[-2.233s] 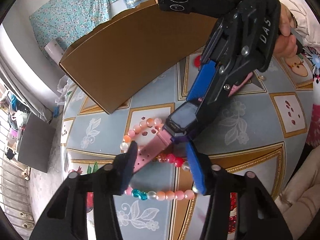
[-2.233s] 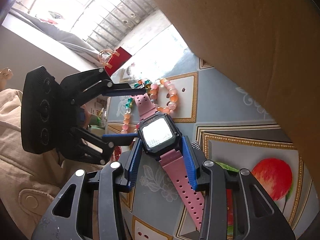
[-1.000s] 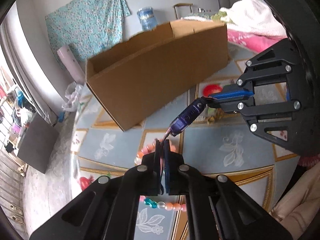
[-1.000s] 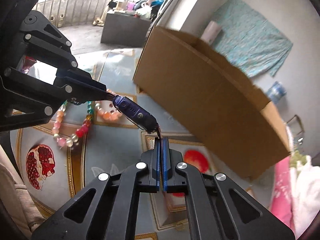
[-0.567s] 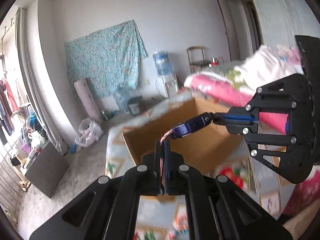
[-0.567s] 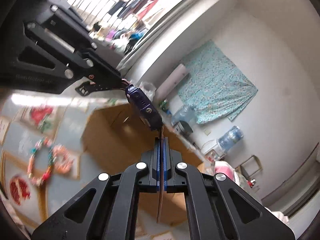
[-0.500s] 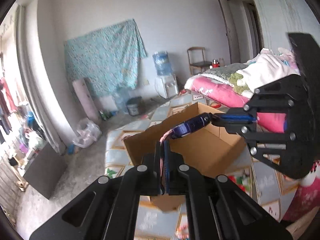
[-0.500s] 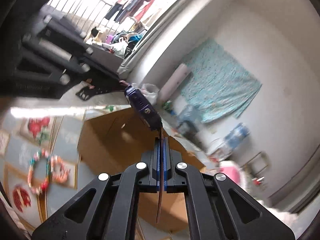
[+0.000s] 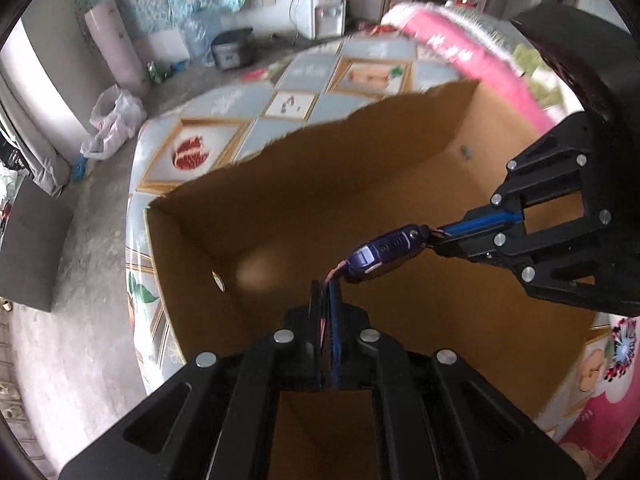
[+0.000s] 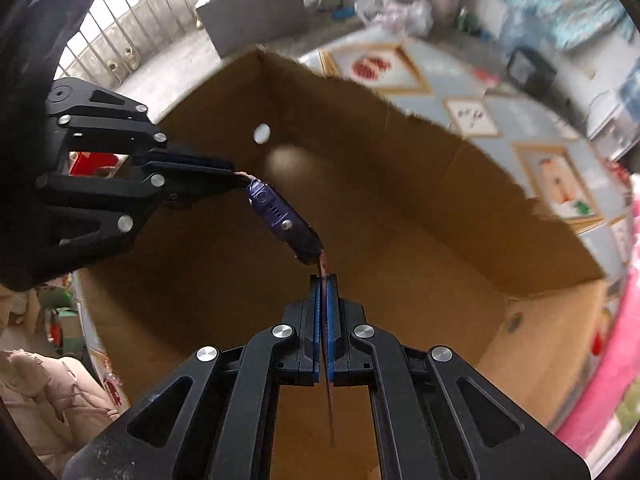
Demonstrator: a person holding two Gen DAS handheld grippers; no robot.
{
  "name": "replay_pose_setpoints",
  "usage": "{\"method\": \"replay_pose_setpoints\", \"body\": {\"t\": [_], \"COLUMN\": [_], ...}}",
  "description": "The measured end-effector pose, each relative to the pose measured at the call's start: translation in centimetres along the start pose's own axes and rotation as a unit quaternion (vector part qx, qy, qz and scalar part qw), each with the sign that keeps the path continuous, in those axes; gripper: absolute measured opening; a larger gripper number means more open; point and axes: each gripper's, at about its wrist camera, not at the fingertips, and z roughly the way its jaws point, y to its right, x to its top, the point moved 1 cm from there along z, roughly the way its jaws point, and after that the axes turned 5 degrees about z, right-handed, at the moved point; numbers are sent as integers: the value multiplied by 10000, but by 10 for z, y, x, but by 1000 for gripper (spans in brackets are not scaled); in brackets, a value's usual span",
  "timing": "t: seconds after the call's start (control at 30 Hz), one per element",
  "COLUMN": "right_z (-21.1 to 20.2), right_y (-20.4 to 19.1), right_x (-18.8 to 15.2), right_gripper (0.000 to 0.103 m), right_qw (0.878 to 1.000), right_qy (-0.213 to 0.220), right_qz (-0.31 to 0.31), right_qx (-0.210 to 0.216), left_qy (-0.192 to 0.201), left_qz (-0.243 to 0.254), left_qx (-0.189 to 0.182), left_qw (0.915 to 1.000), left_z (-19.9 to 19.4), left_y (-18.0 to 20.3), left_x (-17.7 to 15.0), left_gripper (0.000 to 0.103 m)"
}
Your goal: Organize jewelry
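A watch with a dark purple case (image 9: 384, 254) and pink strap hangs between my two grippers, over the open cardboard box (image 9: 280, 184). My left gripper (image 9: 326, 292) is shut on one strap end. My right gripper (image 10: 323, 280) is shut on the other strap end; the thin pink strap runs edge-on between its pads. In the left wrist view the right gripper (image 9: 472, 230) comes in from the right. In the right wrist view the left gripper (image 10: 224, 178) comes in from the left, with the watch case (image 10: 284, 218) and the box (image 10: 440, 208) below.
The box stands on a table with a blue patterned cloth (image 9: 208, 148) showing fruit pictures. A pink blanket (image 9: 480, 60) lies beyond the box. The box interior looks bare, with a small hole (image 9: 218, 280) in its left wall. The floor lies far below at left.
Both grippers have carried the watch up off the table and over the box opening; the view now looks down into the box. The bead bracelets have left the view.
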Motion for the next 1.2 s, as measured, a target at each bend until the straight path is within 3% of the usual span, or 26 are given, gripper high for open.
{"method": "replay_pose_setpoints", "body": {"t": [0.13, 0.23, 0.5, 0.7, 0.87, 1.03, 1.2], "right_z": [15, 4, -47, -83, -61, -37, 8], "right_y": [13, 20, 34, 33, 14, -16, -36], "right_x": [21, 22, -6, -34, -13, 9, 31], "right_gripper": [10, 24, 35, 39, 47, 48, 33], "right_qw": [9997, 9984, 9902, 9848, 9904, 9964, 9971], "right_qy": [9, 286, 974, 1331, 1187, 806, 222], "right_qz": [240, 464, 971, 1033, 694, 77, -536], "right_qx": [-66, -132, -226, -422, -128, -241, -498], "left_qy": [-69, 143, 736, 1085, 1396, 1638, 1784], "left_qz": [50, 24, -104, -390, -752, -1292, -1688], "left_qx": [298, 345, 614, 672, 689, 817, 684], "left_qw": [9995, 9993, 9953, 9911, 9849, 9746, 9670], "left_z": [7, -2, -45, -70, -83, -88, -88], "left_y": [-3, -5, -10, -16, -19, -23, -25], "left_x": [5, 7, -5, -25, -48, -88, -125], "left_gripper": [19, 27, 44, 46, 46, 46, 46]}}
